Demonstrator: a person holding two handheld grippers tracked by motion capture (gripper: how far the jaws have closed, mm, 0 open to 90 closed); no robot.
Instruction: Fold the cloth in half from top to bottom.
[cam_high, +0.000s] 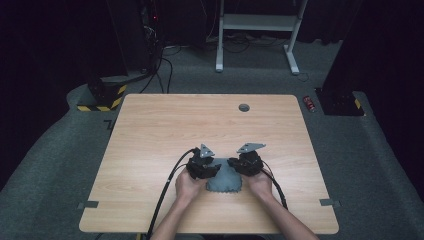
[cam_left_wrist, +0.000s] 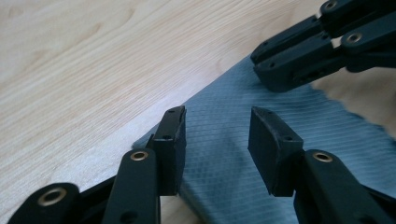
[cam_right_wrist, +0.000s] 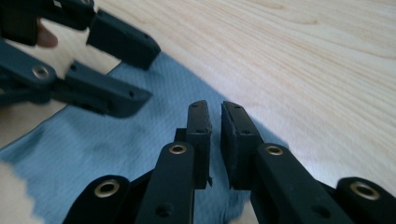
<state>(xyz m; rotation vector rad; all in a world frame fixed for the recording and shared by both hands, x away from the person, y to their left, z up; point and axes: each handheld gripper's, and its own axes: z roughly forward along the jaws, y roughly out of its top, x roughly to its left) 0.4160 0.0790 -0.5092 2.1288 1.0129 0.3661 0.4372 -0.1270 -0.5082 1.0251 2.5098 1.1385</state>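
A grey-blue cloth (cam_high: 226, 181) lies flat near the table's front edge, between the two hands. My left gripper (cam_high: 212, 169) rests over the cloth's left part; in the left gripper view (cam_left_wrist: 217, 112) its jaws stand wide apart above the cloth (cam_left_wrist: 308, 126), with nothing between them. My right gripper (cam_high: 235, 163) sits at the cloth's right far edge. In the right gripper view (cam_right_wrist: 215, 106) its jaws are almost together, a thin slit left, above a corner of the cloth (cam_right_wrist: 93, 149). I see no fabric in the slit.
The wooden table (cam_high: 200, 125) has a round grommet hole (cam_high: 244, 107) near its far edge. On the floor beyond stand a white desk frame (cam_high: 257, 30) and cables, with a red can (cam_high: 309, 103) to the right.
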